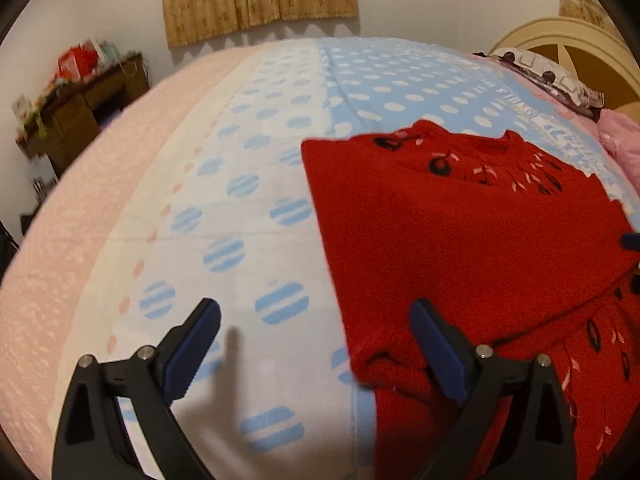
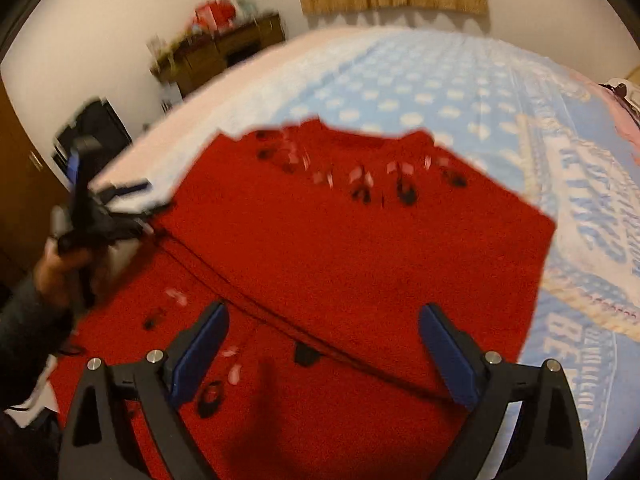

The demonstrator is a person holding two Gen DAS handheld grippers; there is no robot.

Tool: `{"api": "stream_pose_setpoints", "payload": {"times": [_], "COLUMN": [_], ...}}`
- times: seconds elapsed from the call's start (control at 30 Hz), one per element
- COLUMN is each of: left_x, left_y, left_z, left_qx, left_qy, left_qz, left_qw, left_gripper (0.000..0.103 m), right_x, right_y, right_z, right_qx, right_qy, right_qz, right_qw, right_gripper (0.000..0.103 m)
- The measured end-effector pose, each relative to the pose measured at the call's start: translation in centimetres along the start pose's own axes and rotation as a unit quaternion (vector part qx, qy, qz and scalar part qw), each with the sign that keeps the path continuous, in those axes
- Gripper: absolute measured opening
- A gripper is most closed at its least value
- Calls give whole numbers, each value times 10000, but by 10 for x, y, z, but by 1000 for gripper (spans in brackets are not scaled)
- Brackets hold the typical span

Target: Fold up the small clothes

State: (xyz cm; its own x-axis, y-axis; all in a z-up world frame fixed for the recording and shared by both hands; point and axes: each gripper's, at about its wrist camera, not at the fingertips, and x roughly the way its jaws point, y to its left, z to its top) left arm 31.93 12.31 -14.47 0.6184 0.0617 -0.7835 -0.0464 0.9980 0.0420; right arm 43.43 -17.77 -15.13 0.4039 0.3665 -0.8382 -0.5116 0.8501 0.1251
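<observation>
Softly fuzzy red knit sweater (image 2: 360,260)

A: How many garments lie on the bed?
B: One red knitted sweater (image 2: 340,248) with black and pink motifs.
A: And claws?
B: Two black claws with blue pads, a left claw (image 1: 316,344) and a right claw (image 2: 324,344).
A: Pillows?
B: One patterned pillow (image 1: 548,74) at the headboard corner.

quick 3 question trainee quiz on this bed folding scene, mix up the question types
1. True or false: the red knitted sweater with black and pink motifs lies on the blue polka-dot bedspread.
2. Is the right gripper holding anything?
3. The left gripper is: A shut on the sweater, B open, C out of view.

Key: 1 true. 2 No, its fingers stand apart above the sweater. 3 B.
</observation>
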Motion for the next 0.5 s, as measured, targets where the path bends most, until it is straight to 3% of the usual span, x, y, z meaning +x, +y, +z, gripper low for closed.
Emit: {"api": "stream_pose_setpoints", "payload": {"times": [0.17, 0.4, 0.5], "left_x": [2, -4, -11], "left_y": [6, -8, -7], "left_z": [-6, -7, -8], "left_qx": [-172, 130, 114], "left_qy": [117, -28, -47], "left_qz": [-139, 242, 231], "left_qw": [9997, 9996, 9997], "left_gripper": [102, 102, 102], "right_x": [-1, -4, -3], "right_y": [-15, -16, -14], "right_z": [-15, -20, -20], "right_qx": [5, -58, -89], "right_qy": [32, -97, -119], "right_qz": [-166, -375, -496], "right_qw": [9999, 9992, 9987], "right_gripper": [96, 96, 96]}}
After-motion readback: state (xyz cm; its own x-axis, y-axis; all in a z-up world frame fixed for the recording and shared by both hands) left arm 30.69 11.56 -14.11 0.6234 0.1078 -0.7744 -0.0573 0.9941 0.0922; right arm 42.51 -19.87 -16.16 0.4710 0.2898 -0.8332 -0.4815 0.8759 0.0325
